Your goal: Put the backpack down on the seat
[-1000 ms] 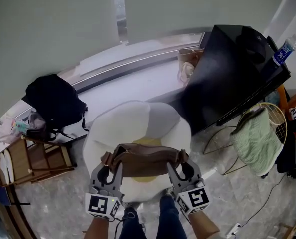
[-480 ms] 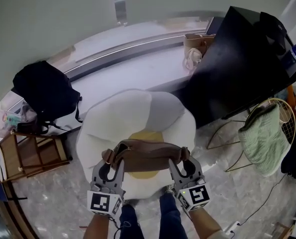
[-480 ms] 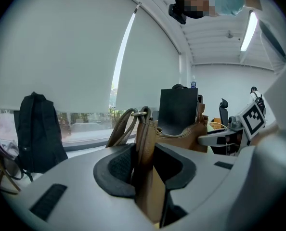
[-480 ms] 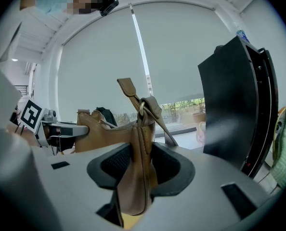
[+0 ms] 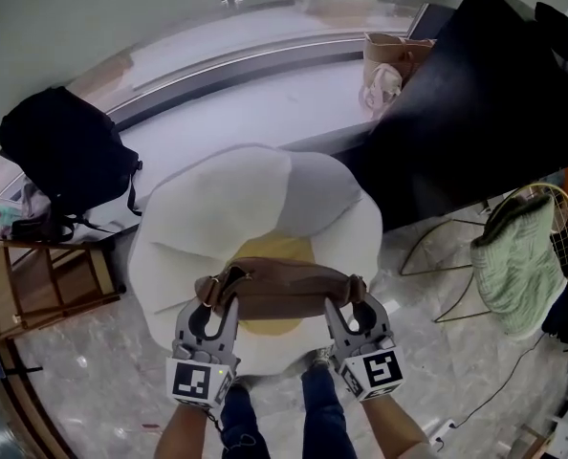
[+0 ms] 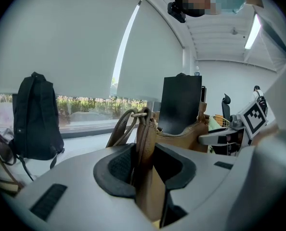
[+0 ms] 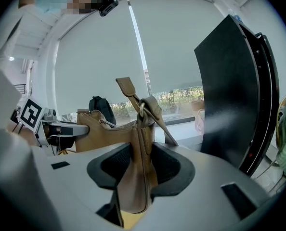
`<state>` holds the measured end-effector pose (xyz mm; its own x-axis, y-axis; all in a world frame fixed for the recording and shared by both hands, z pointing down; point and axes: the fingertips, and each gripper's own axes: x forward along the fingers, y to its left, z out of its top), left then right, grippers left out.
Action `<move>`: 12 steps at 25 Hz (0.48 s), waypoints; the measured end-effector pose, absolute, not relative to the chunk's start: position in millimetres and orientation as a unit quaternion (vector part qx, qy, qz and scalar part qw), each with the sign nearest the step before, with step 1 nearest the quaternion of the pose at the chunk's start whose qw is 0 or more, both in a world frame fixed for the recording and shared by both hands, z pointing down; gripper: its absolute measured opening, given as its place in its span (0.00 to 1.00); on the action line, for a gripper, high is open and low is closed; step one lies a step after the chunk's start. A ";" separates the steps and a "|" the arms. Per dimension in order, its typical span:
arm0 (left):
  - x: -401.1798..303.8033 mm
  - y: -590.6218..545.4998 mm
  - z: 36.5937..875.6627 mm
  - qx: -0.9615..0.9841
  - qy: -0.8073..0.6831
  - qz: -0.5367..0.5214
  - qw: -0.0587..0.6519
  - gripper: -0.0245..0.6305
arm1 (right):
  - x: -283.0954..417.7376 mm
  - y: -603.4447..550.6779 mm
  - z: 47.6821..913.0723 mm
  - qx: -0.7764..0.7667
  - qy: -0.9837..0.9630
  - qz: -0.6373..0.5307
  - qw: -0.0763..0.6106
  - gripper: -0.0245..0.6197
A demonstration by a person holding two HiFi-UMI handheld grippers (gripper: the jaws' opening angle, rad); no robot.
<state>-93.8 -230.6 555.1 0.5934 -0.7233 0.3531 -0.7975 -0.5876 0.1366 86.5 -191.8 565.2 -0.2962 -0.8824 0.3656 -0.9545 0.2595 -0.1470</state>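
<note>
At the far left a wooden rack (image 5: 45, 290) stood on the floor, cut off by the edge of the head view. Behind it a black backpack (image 5: 62, 151) leaned on the window ledge (image 5: 265, 113), well apart from the work.

The left gripper (image 5: 215, 306) was clamped on the left end of the brown bag (image 5: 279, 293): in its own view the leather stood pressed between the two dark pads, just under the ring where the straps join. The bag hung stretched between the two tools, over the yellow middle of the round white seat (image 5: 217, 208). I judge it was held at both ends so that it stayed level and could go down flat on the cushion. The right gripper (image 5: 346, 306) was closed on the other end in the same way, with the leather squeezed between its pads.

To the right a big black board (image 5: 475, 103) leaned near the seat, and a green cloth (image 5: 513, 266) lay over a wire basket (image 5: 552, 199).

The underside of the bag was hidden, so I could not tell whether it touched the seat or hung just above it. The lower part of the straps was also out of sight.
</note>
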 end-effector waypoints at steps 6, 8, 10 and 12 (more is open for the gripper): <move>-85.1 -236.4 590.6 0.882 -0.424 0.142 0.147 0.23 | 94.6 -194.2 601.0 0.585 -0.782 0.183 0.111 0.28; -82.9 -238.6 600.9 0.883 -0.421 0.144 0.148 0.23 | 96.4 -195.7 612.0 0.586 -0.781 0.184 0.113 0.28; -81.3 -240.9 611.8 0.884 -0.419 0.145 0.151 0.23 | 97.7 -198.1 622.4 0.585 -0.782 0.184 0.116 0.28; -79.8 -243.0 624.2 0.884 -0.416 0.147 0.155 0.23 | 99.3 -200.6 634.0 0.583 -0.782 0.184 0.119 0.28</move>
<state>-79.8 -243.0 624.2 0.6099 -0.6902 0.3893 -0.7814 -0.6055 0.1508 99.3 -200.6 634.0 -0.2906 -0.8687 0.4011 -0.9564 0.2517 -0.1478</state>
